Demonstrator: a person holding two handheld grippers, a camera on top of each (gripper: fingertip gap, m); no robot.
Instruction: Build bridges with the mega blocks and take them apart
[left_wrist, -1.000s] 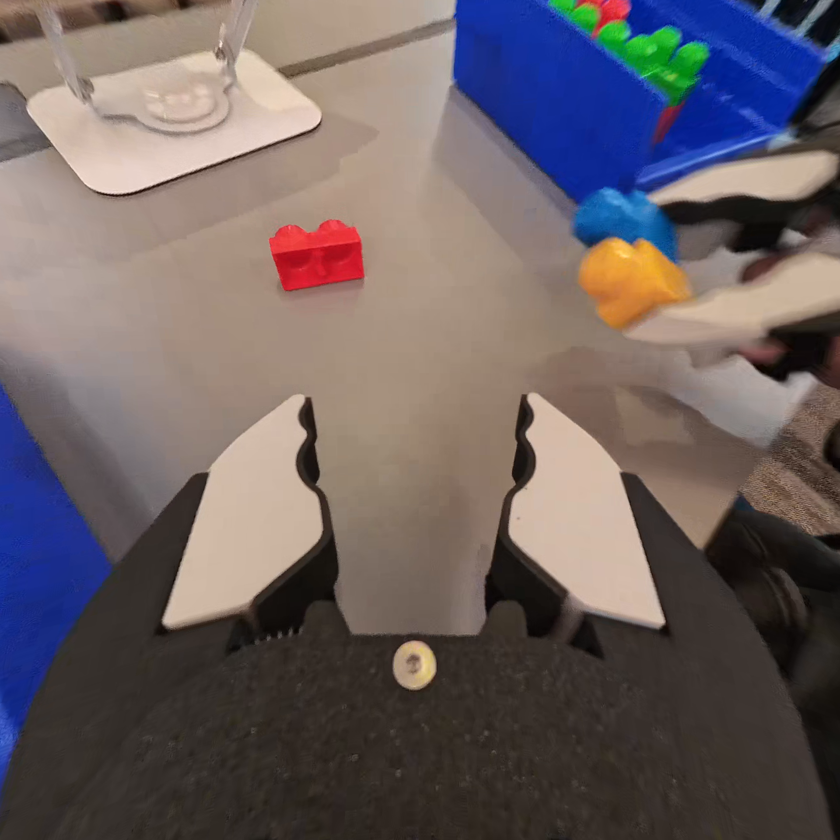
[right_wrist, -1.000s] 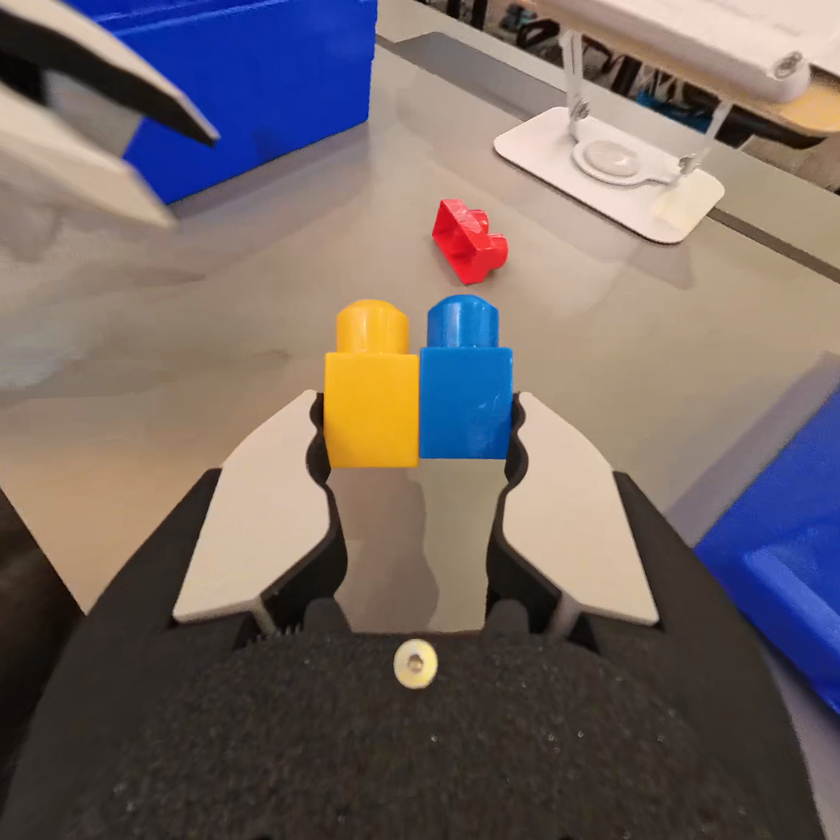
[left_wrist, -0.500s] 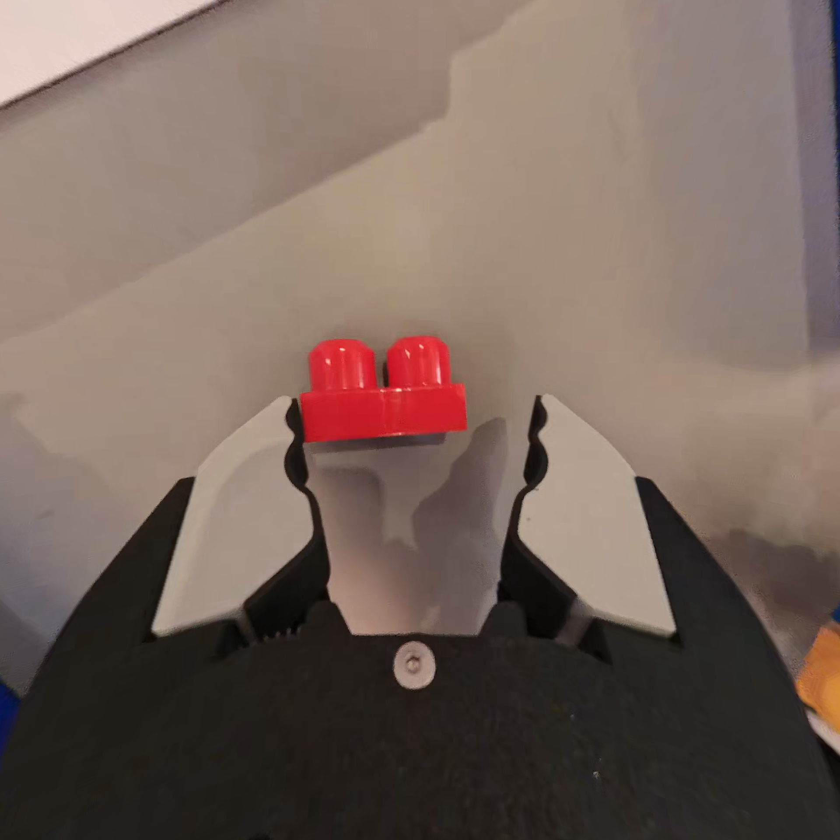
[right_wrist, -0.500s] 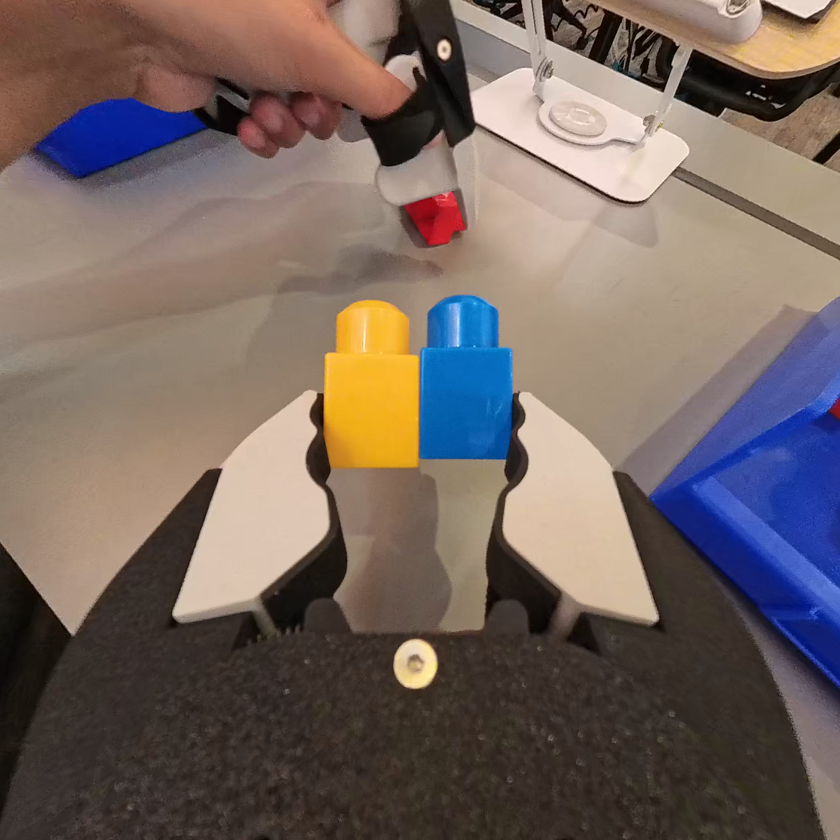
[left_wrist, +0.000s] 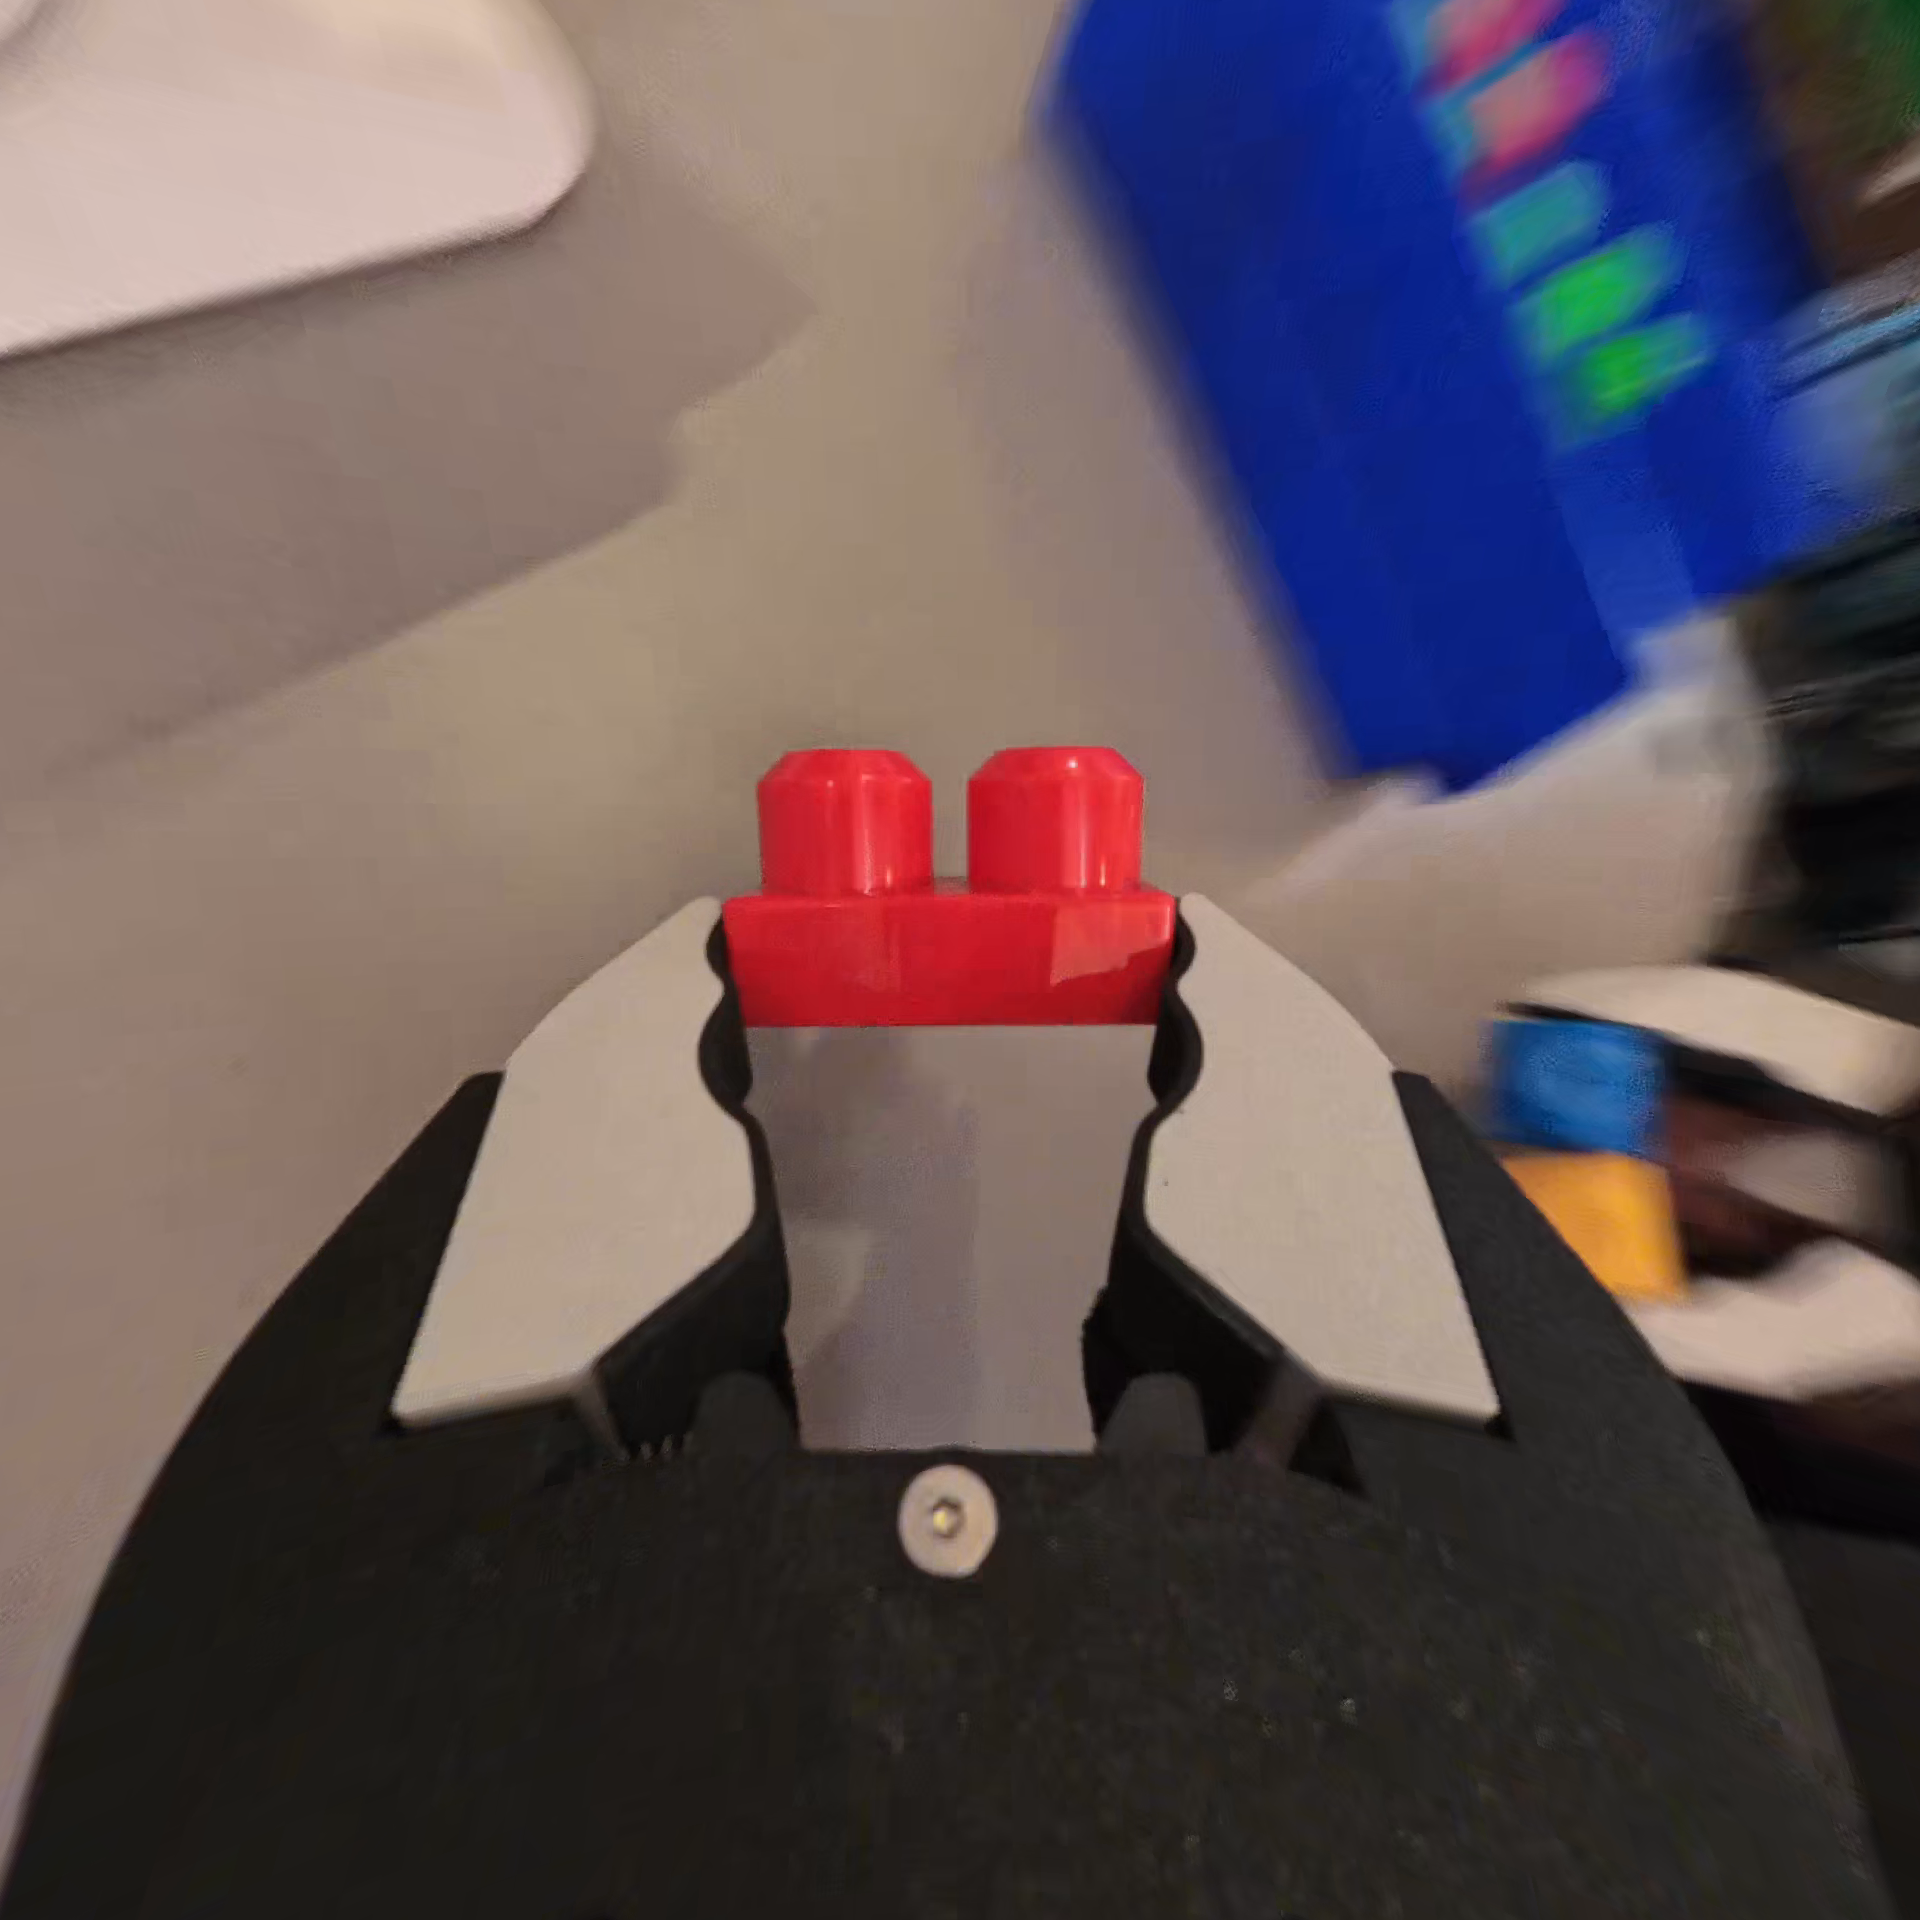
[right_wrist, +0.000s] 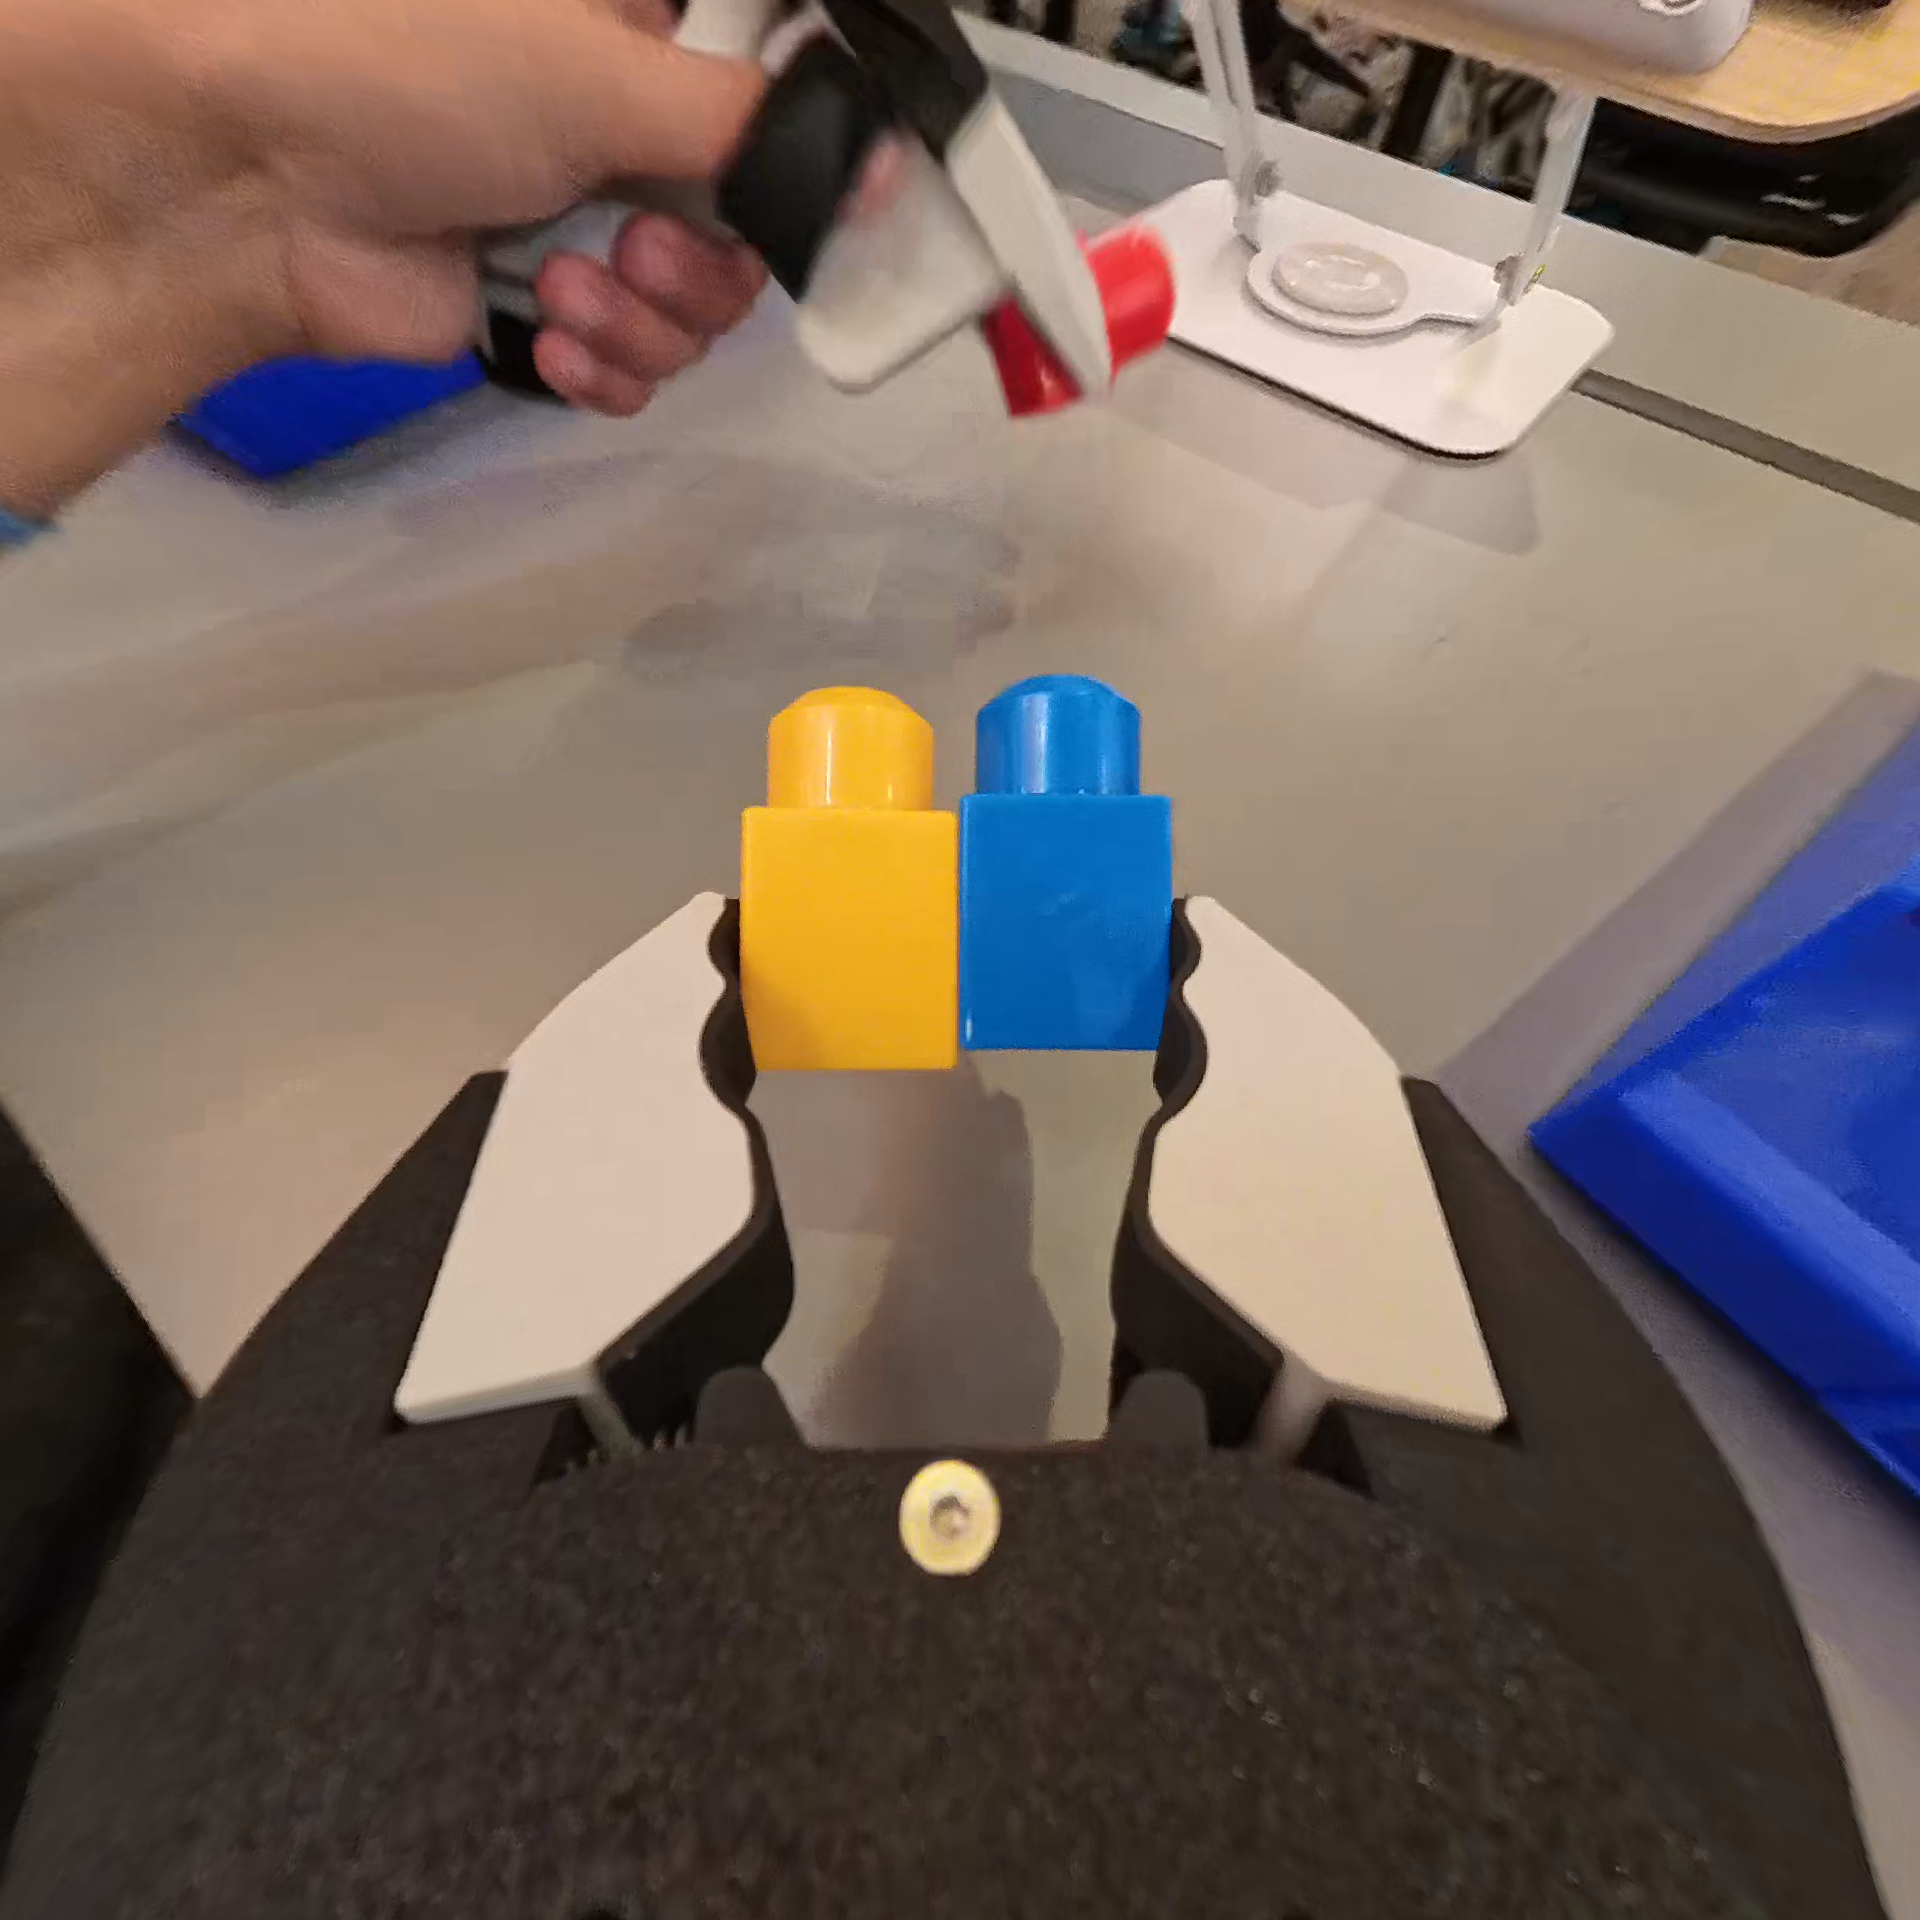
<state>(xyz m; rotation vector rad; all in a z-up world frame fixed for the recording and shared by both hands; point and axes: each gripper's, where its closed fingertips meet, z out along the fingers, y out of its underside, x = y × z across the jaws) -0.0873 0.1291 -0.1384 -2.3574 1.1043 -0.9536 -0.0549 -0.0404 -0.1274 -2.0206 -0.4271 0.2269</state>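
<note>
My left gripper (left_wrist: 951, 961) is shut on a red two-stud block (left_wrist: 948, 914), both pads pressing its ends, studs pointing away, lifted off the grey table (left_wrist: 416, 675). In the right wrist view this gripper (right_wrist: 997, 312) shows far off in a hand, with the red block (right_wrist: 1127, 296) in it. My right gripper (right_wrist: 956, 966) is shut on a yellow single-stud block (right_wrist: 850, 935) and a blue single-stud block (right_wrist: 1062, 925) held side by side above the table. These two also show blurred at the right of the left wrist view, blue (left_wrist: 1574, 1086) over yellow (left_wrist: 1600, 1221).
A blue bin (left_wrist: 1382, 364) with green and red blocks stands at the far right. A white base plate with a clear stand (right_wrist: 1382, 322) sits at the back. A blue tray (right_wrist: 1766, 1174) lies at my right. A person's hand (right_wrist: 291, 187) holds the left gripper.
My left gripper came down around the red block, closed on it and lifted it off the table, swinging toward the right. My right gripper kept its hold on the yellow and blue blocks.
</note>
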